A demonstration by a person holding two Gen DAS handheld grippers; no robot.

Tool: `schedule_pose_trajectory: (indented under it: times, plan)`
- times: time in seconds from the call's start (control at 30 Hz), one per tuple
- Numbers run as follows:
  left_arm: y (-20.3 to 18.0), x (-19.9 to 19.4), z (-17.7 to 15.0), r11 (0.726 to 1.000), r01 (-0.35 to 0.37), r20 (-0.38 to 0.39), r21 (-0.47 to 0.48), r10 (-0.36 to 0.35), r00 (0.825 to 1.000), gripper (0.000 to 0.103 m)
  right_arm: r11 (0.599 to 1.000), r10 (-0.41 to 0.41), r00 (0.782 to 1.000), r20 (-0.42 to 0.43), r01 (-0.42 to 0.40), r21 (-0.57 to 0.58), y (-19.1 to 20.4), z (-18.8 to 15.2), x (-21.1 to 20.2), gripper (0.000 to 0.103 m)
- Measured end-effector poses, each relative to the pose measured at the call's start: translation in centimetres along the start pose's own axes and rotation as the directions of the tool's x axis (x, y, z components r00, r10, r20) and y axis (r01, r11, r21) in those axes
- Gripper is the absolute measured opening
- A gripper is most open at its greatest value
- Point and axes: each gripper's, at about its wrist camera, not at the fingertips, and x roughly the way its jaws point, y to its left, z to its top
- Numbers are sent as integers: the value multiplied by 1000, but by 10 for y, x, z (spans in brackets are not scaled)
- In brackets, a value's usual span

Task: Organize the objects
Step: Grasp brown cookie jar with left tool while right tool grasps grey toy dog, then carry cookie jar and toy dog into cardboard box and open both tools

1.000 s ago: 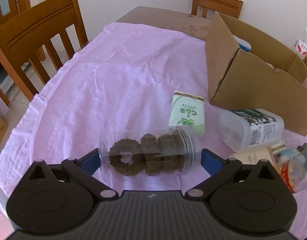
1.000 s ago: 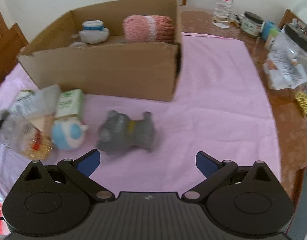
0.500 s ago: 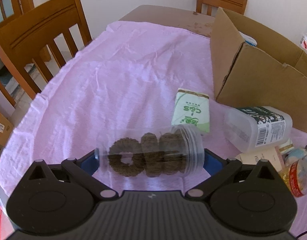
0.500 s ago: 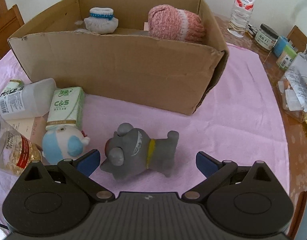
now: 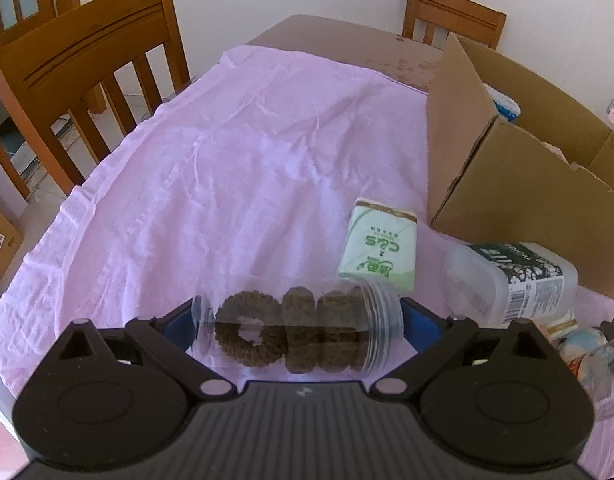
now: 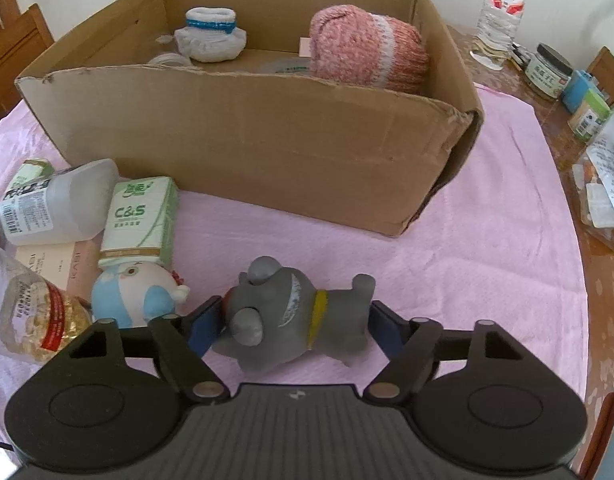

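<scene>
Both tongs have begun clamping within the last second, each on its own item. At the bottom centre of the left wrist view, the left gripper (image 5: 297, 320) is closing its blue pads onto the ends of a clear jar (image 5: 297, 334) of brown rings lying on its side; contact looks made. The right gripper (image 6: 293, 330), having slid in, is closing on a grey toy dog (image 6: 297, 316), pads touching snout and rump. Judged next: lift both into the cardboard box (image 6: 247, 140), upper centre. A pink cloth (image 5: 227, 180) covers the wooden table (image 5: 347, 36); 2 chairs (image 5: 79, 64) stand beyond.
</scene>
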Motion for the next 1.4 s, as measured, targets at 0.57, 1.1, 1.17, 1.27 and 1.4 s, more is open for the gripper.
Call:
schedule_pose_trajectory:
  times: [0.57,1.1,1.17,1.27,1.4]
  plan:
    - [-1,-23,21,985,78,-23,151,-75,997,92,998,41,999,0,-41,-48,-7,9,-27,79]
    - [-80,-98,102,873,248,72,420,-305,950,92,975,120,989,84,-101,-200,-4,43,-91,79]
    - [-94,-99,112,860,259,84,439,-326,942,92,972,126,987,102,-102,-213,-3,53,-97,79]
    - [-112,-95,127,843,281,87,459,-358,930,92,968,140,982,125,-109,-225,-3,65,-105,79]
    - [-131,-83,138,840,283,89,463,-362,928,100,963,161,975,152,-121,-242,-3,81,-113,79]
